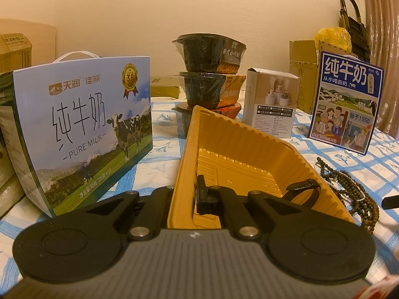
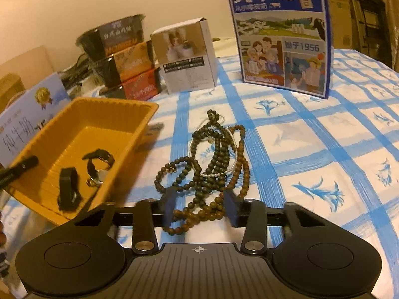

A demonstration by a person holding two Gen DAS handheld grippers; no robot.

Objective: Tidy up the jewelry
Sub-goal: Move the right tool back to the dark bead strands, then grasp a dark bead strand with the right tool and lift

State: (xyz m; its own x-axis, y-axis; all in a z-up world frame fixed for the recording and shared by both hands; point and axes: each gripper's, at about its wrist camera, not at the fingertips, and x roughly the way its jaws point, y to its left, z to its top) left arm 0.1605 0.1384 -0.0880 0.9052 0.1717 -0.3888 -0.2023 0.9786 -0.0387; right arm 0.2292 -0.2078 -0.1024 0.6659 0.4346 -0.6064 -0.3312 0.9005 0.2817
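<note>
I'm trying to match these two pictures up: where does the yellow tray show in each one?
Left wrist view: the yellow tray fills the centre, its near wall pinched by the left gripper.
Right wrist view: the tray sits at lower left, beside the bead necklaces.
Shared landmark: the blue milk carton.
</note>
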